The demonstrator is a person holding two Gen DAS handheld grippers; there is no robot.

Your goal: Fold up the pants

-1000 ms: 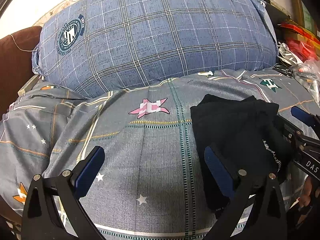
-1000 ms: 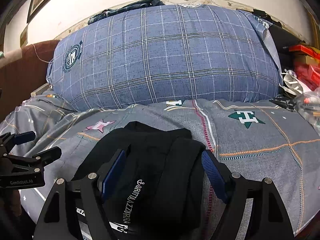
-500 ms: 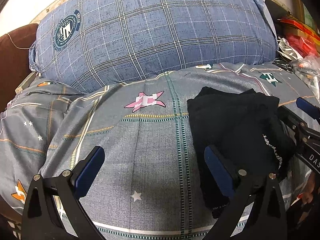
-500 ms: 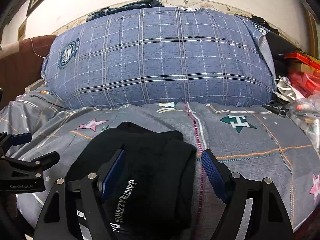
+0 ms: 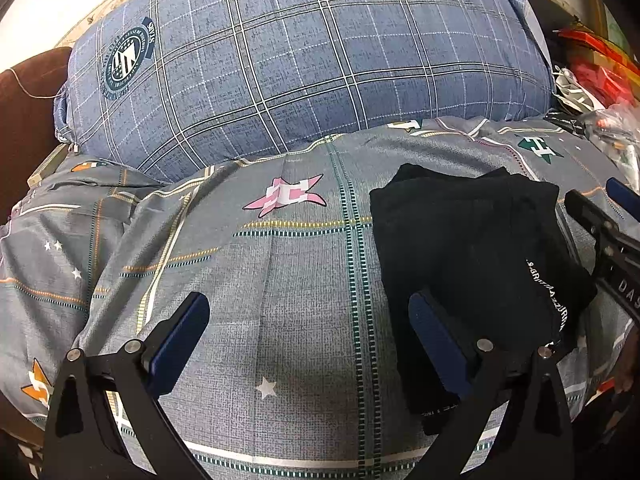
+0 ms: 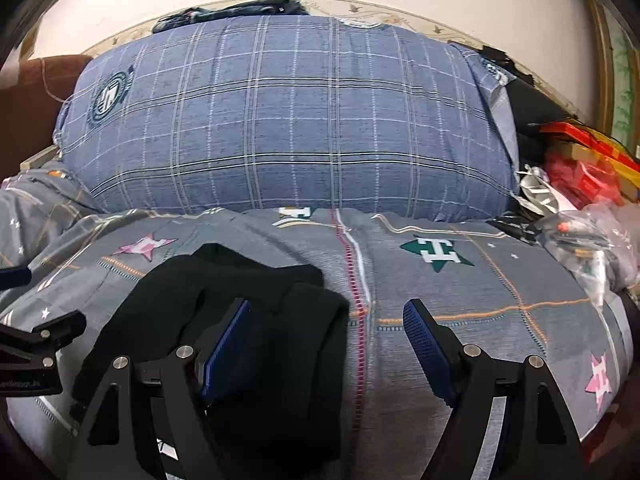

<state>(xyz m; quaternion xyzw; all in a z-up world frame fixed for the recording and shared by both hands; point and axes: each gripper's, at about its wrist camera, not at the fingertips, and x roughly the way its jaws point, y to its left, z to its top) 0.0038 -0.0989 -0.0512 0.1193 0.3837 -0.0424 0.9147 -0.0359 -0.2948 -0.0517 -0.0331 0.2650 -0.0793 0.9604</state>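
Pants (image 5: 472, 256), black, folded into a compact bundle, lying on grey patterned bedspread (image 5: 280, 280) in front of blue plaid pillow (image 5: 304, 72). White lettering visible on bundle edge nearest right tool. Left tool (image 5: 308, 336) open, jaws wide over bare bedspread; right-hand pad overlapping near-left edge of pants, contact not resolvable. Right tool (image 6: 326, 344) open, jaws wide, nothing pinched; left-hand pad over pants, right-hand pad over bedspread beside them. Clutter (image 6: 580, 184) of red packaging and plastic bags at right of pillow.
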